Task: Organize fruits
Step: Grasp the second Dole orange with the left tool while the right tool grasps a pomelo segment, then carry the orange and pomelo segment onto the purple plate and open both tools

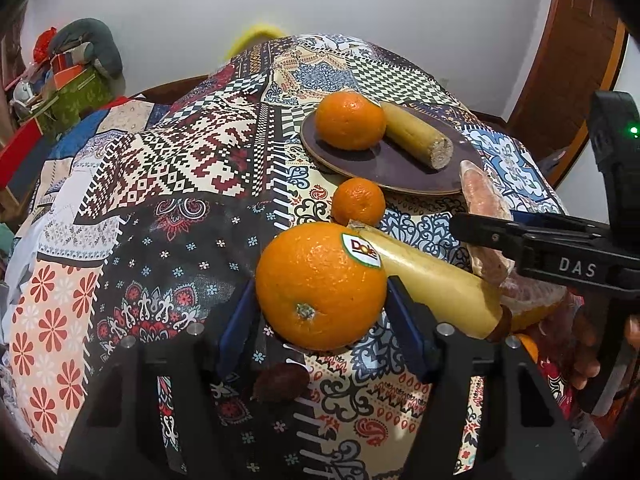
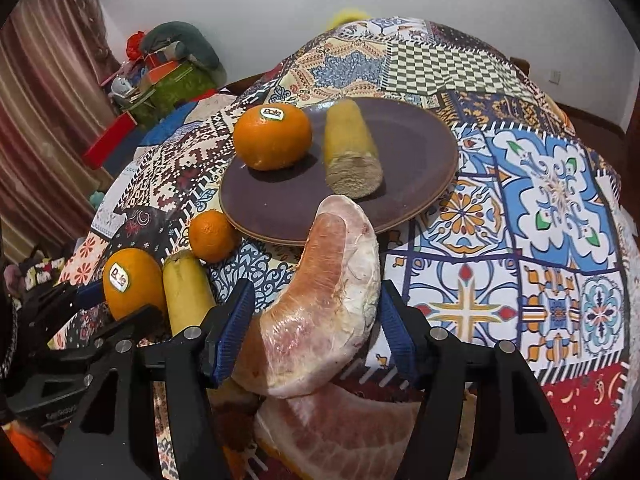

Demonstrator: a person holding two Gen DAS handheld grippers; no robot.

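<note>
My left gripper [image 1: 322, 280] is shut on a large orange [image 1: 320, 286] with a Dole sticker that rests on the patterned cloth. A banana piece [image 1: 432, 280] lies against it, and a small mandarin [image 1: 358, 202] sits just behind. A dark plate [image 1: 400, 172] holds another orange [image 1: 350, 120] and a cut banana piece [image 1: 416, 136]. My right gripper [image 2: 317, 286] stands open around a pink pomelo segment [image 2: 332, 240], its pads close beside it. That segment leans on a second pomelo piece [image 2: 336, 420] below.
The quilted tablecloth [image 2: 540, 200] spreads wide to the right of the plate [image 2: 400, 152]. A small dark object [image 1: 280, 384] lies under my left gripper. A pile of clutter [image 1: 76, 76] stands at the back left, and a wooden door [image 1: 572, 60] at the right.
</note>
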